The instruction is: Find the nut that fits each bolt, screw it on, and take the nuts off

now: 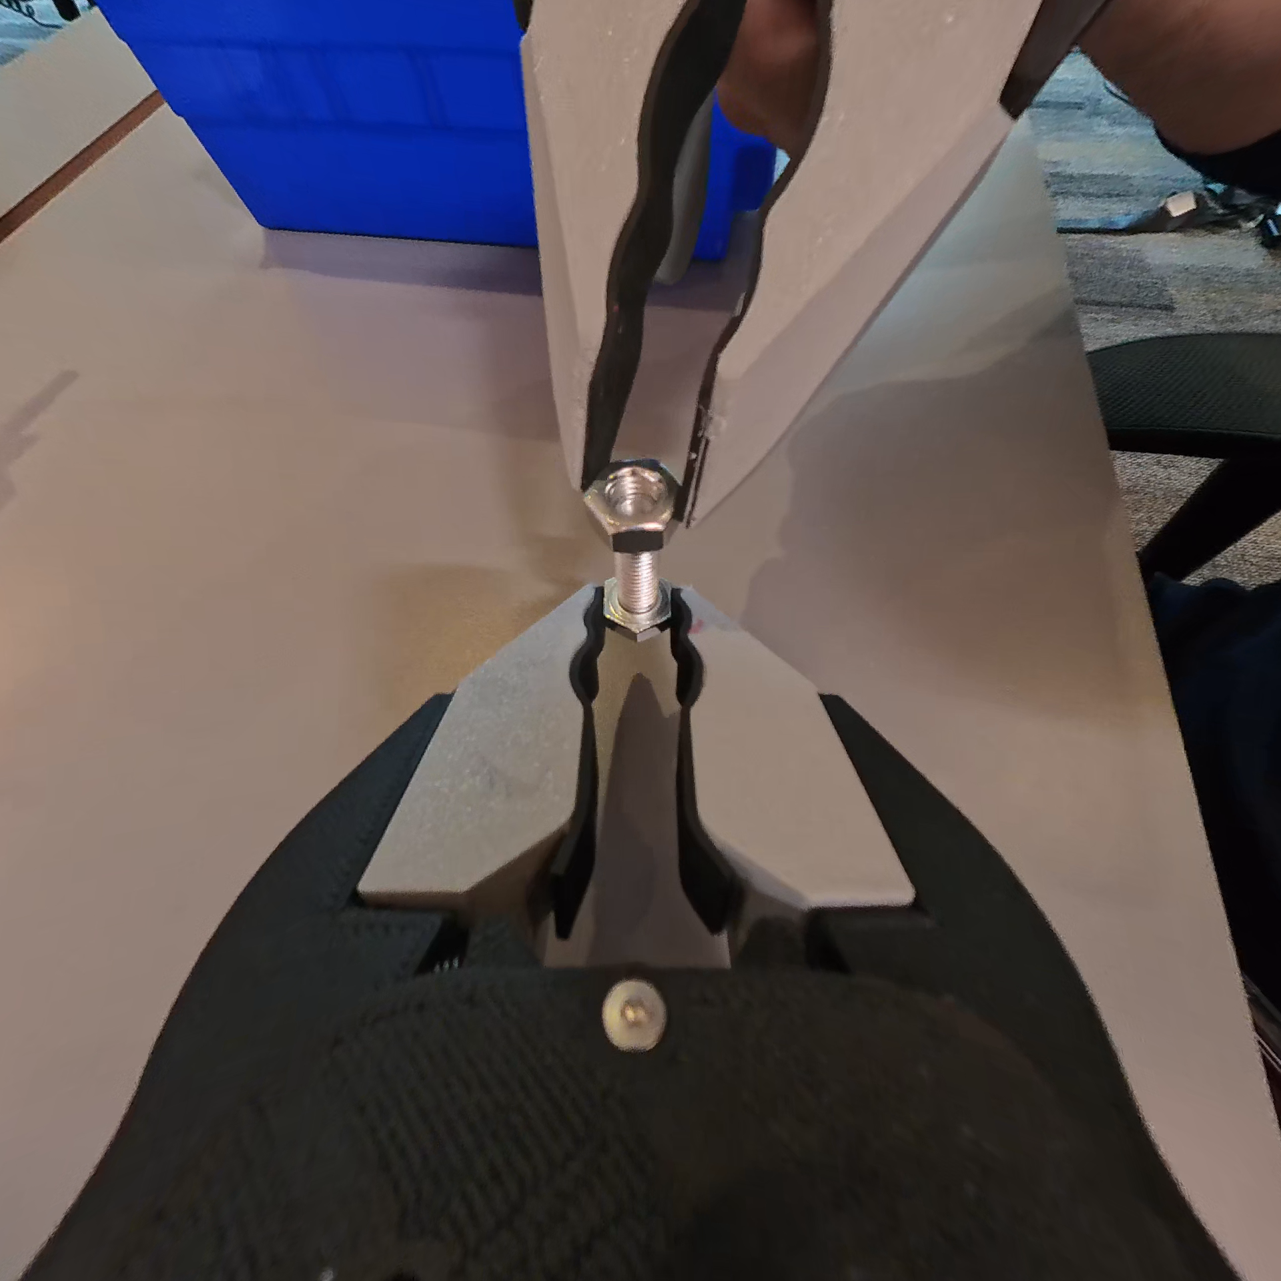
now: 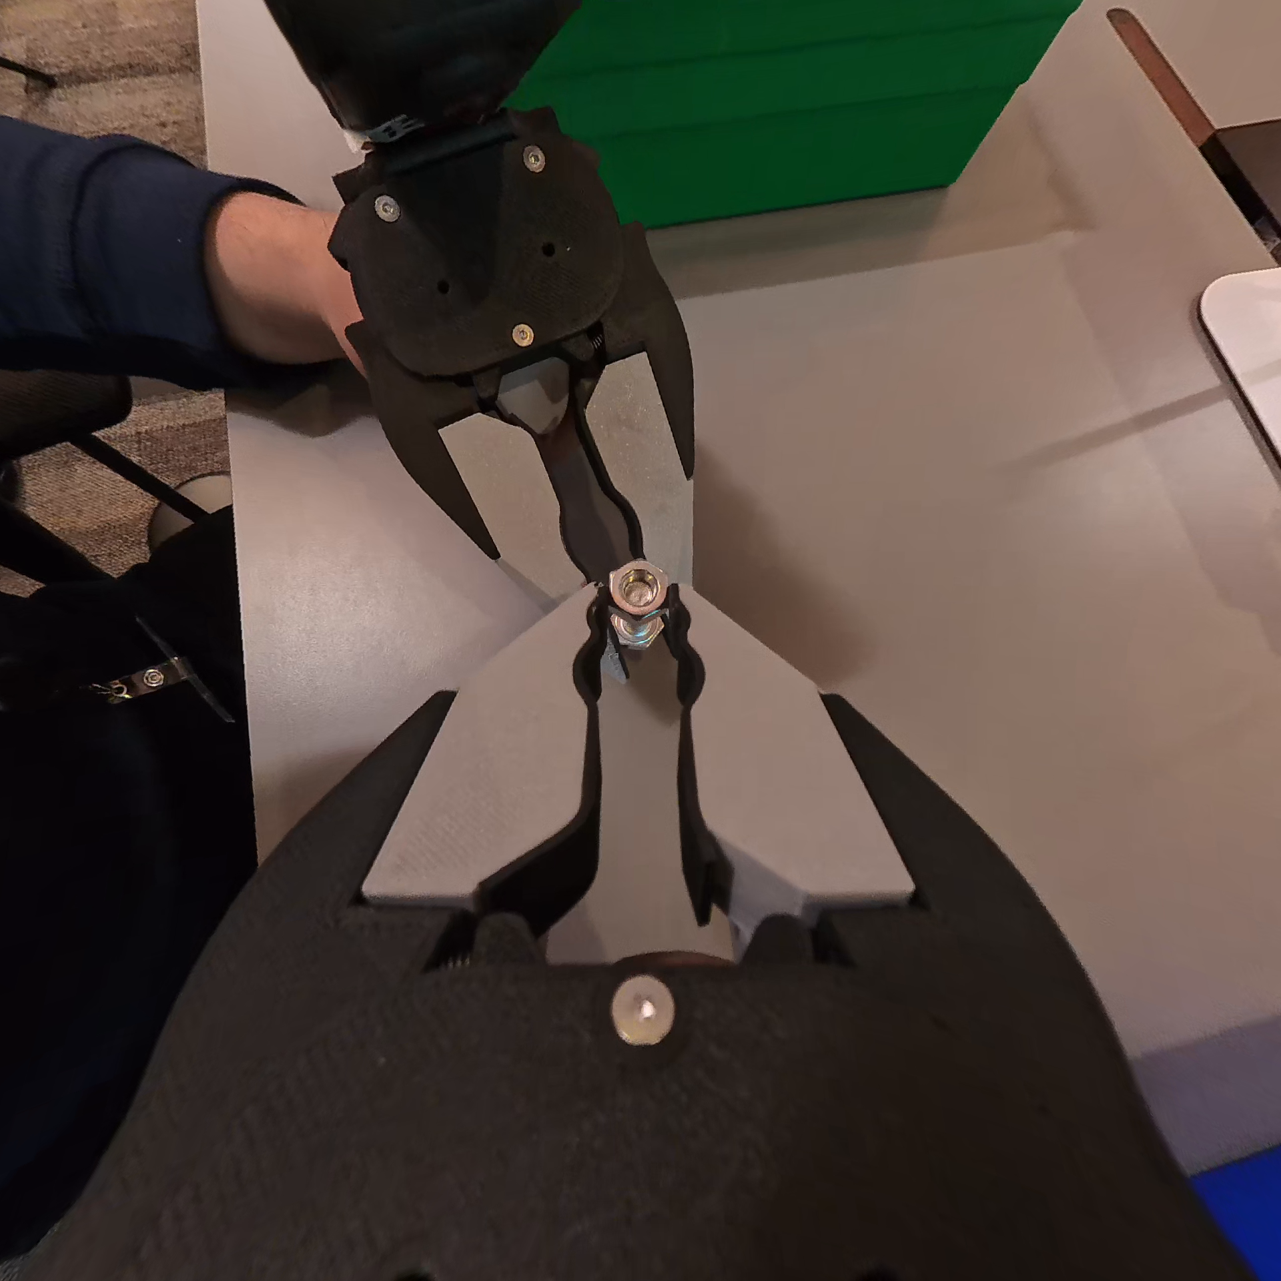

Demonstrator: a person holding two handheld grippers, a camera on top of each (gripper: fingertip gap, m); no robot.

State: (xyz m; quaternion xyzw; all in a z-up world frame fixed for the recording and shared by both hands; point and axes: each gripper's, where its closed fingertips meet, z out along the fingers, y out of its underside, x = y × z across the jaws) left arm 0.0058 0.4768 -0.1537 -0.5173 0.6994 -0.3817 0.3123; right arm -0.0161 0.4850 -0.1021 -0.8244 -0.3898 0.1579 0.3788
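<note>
Left gripper [image 1: 635, 610] is clamping the bolt [image 1: 634, 584] by its head, above the table [image 1: 277, 485]. Right gripper [image 2: 634, 610] is pinching the nut [image 1: 629, 493] at the bolt's threaded tip. No legible markings.

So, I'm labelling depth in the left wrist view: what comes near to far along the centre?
Left tongs gripping the silver bolt → large silver hex nut → right tongs → blue plastic bin.
</note>
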